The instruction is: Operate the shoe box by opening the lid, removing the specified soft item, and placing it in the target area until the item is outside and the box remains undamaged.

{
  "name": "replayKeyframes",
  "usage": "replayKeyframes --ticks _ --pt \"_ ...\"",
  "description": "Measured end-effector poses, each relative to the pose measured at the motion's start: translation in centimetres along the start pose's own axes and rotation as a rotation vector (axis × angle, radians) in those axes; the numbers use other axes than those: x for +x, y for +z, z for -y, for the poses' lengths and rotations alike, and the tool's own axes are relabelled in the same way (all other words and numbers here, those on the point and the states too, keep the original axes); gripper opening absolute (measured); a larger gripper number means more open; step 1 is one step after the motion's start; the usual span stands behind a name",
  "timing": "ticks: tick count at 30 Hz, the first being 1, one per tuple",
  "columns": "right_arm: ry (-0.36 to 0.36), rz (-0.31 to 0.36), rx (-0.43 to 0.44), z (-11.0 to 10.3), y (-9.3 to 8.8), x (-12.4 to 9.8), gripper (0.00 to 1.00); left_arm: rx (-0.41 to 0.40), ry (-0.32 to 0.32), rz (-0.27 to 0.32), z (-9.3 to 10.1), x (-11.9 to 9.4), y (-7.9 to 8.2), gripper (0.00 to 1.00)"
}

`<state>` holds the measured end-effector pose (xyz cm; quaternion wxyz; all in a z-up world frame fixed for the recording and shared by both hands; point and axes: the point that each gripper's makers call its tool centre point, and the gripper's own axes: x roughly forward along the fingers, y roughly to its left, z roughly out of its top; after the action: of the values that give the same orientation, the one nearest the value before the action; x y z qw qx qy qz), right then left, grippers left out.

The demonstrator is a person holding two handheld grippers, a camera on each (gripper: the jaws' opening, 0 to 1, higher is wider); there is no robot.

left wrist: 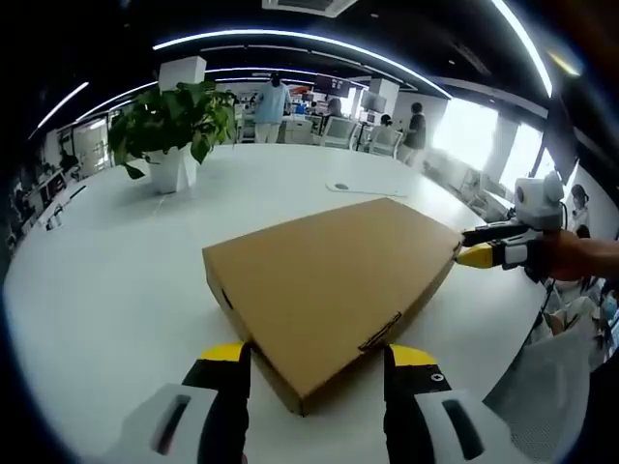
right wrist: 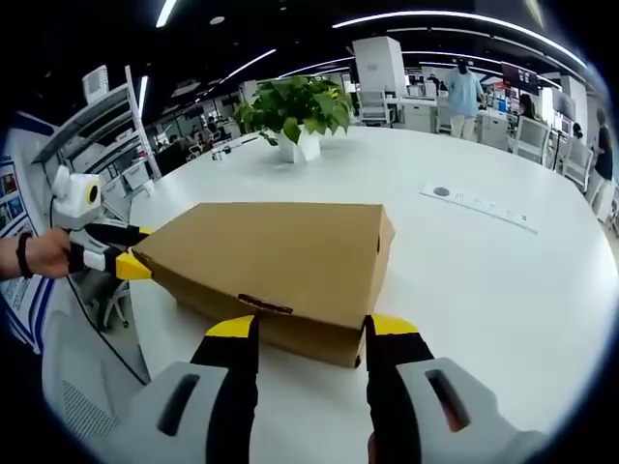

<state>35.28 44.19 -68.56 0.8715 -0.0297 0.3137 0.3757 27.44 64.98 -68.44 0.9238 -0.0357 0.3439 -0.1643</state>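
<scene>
Left gripper point(left wrist: 317, 372): jaws stood apart, black with yellow tips, straddling the near corner of the shoe box point(left wrist: 334, 280) without clearly clamping it. Right gripper point(right wrist: 311, 346): jaws likewise apart, yellow tips set against the front edge of the box, nothing held. Seen too from the left gripper view, at the far right corner of the box, yellow tips touching the cardboard, a hand point(left wrist: 580, 256) behind. Box: plain brown cardboard, flat and wide, lid down and closed, a small dark tab on the front wall, no dents seen. Lay flat near the edge of a round white table point(right wrist: 503, 280). Beyond, well apart, a potted plant point(right wrist: 295, 111).
</scene>
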Motion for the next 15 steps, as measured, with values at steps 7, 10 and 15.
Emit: replayKeyframes --ticks 7,10,15 --pt "0.008 0.039 0.018 0.2 2.0 -0.5 0.40 0.012 0.009 0.016 0.1 -0.6 0.9 0.55" --pt "0.011 0.047 0.023 0.2 2.7 -0.6 0.40 0.017 0.010 0.020 0.2 -0.8 1.4 0.55" --pt "0.008 0.064 0.011 0.1 3.8 -0.9 0.40 0.041 0.019 0.022 0.0 -0.9 2.0 0.55"
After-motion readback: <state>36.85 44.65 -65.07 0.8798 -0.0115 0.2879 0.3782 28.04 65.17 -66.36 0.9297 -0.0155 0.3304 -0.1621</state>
